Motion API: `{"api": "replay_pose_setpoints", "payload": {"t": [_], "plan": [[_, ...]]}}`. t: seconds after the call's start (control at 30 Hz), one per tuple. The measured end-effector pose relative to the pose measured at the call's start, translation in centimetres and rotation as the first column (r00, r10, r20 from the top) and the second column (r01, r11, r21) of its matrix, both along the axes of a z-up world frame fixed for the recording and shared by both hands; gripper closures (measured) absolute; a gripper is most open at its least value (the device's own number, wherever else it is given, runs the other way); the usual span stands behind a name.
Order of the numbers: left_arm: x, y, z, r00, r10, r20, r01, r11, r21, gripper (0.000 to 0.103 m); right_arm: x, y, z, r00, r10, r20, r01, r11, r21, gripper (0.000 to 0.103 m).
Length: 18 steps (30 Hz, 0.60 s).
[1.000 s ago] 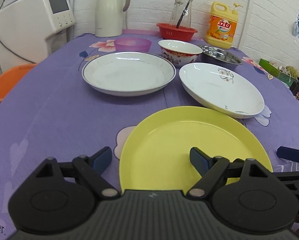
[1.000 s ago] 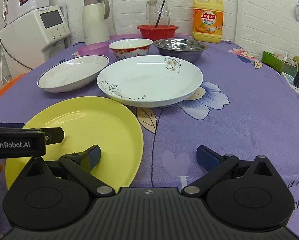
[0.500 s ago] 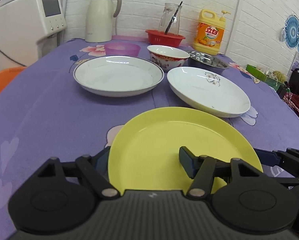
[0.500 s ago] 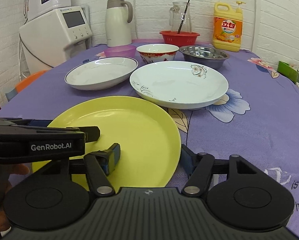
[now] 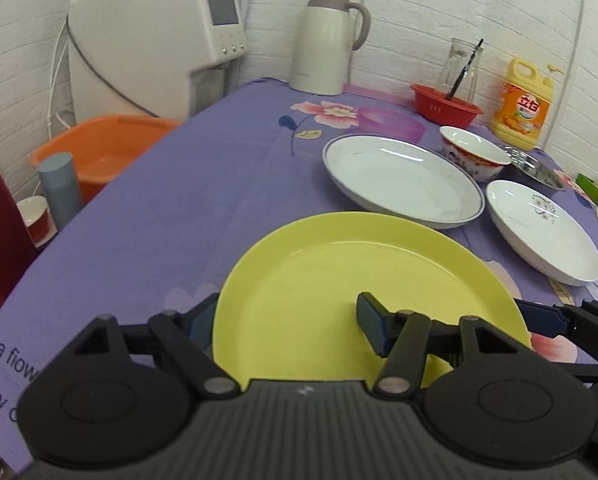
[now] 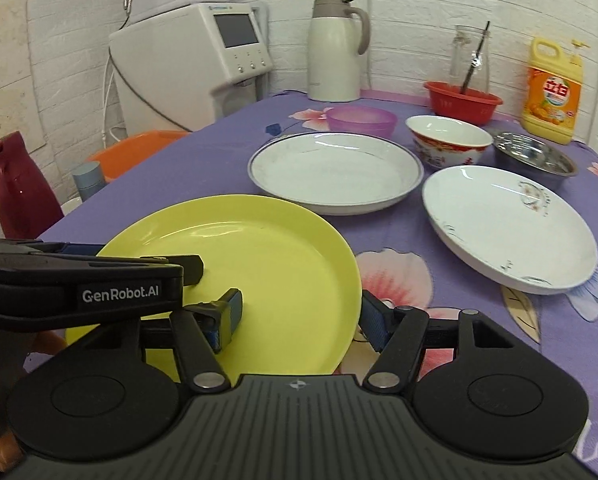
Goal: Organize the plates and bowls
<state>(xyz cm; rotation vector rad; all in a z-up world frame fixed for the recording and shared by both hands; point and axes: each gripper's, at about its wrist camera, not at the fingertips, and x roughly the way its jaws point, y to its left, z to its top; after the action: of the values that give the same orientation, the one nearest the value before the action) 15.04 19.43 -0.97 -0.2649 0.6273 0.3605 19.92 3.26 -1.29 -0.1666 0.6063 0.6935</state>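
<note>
Yellow plate (image 5: 363,300), at the counter's (image 5: 179,200) six o'clock edge, clamped by both the left hand-held gripper (image 5: 287,320) and the right hand-held gripper (image 6: 299,312), one on each rim. Step: carrying. Next, presumably: stack it on the rimmed plate (image 6: 335,168) at twelve o'clock, keeping it level.

Both grippers point forward and down, side by side. The left gripper (image 5: 287,320) has just been closing; its jaws straddle the plate (image 5: 339,276) rim. The right gripper (image 6: 299,314) clamps the opposite rim, one finger (image 6: 229,314) inside.
</note>
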Motion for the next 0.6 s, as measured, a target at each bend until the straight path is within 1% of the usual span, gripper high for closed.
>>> {"api": "replay_pose_setpoints", "payload": {"t": [0.07,0.17,0.23,0.37,0.4,0.43,0.47,0.53,0.6], "plan": [[0.4,0.6,-0.3,1.000,0.011,-0.003,-0.011,1.000,-0.010,0.043,0.4,1.0,-0.1,1.000,0.017,-0.004,-0.017,1.000,-0.013,0.000],[1.2,0.8,-0.8,1.000,0.003,-0.006,-0.003,1.000,-0.015,0.043,1.2,1.5,-0.4,1.000,0.015,-0.011,-0.015,1.000,-0.023,0.000],[1.6,0.4,-1.0,1.000,-0.005,0.005,0.005,1.000,0.007,0.043,1.6,1.4,-0.7,1.000,0.007,-0.020,-0.007,1.000,-0.027,0.000],[1.6,0.3,-1.2,1.000,-0.006,0.019,0.006,1.000,0.010,0.042,1.7,1.1,-0.9,1.000,-0.001,-0.025,0.000,1.000,-0.020,0.000],[1.6,0.3,-1.2,1.000,-0.013,0.020,0.013,1.000,0.011,0.040,1.7,1.1,-0.9,1.000,0.000,-0.025,-0.001,1.000,-0.020,0.000],[1.6,0.5,-1.2,1.000,-0.026,0.017,0.026,1.000,0.010,0.034,1.7,1.1,-0.9,1.000,0.003,-0.026,-0.003,1.000,-0.019,0.000],[1.6,0.9,-1.1,0.999,-0.038,0.015,0.038,0.999,-0.002,0.032,1.8,0.9,-0.8,0.999,0.010,-0.033,-0.010,1.000,-0.015,0.000],[1.5,1.8,-0.7,0.999,-0.044,0.025,0.044,0.999,-0.025,0.032,2.0,0.0,-0.4,0.998,0.021,-0.055,-0.021,1.000,0.007,0.000],[1.5,3.0,0.0,0.999,-0.031,0.042,0.032,0.999,-0.032,0.032,2.3,-1.2,0.7,0.999,0.002,-0.046,0.000,0.999,0.039,0.000]]}}
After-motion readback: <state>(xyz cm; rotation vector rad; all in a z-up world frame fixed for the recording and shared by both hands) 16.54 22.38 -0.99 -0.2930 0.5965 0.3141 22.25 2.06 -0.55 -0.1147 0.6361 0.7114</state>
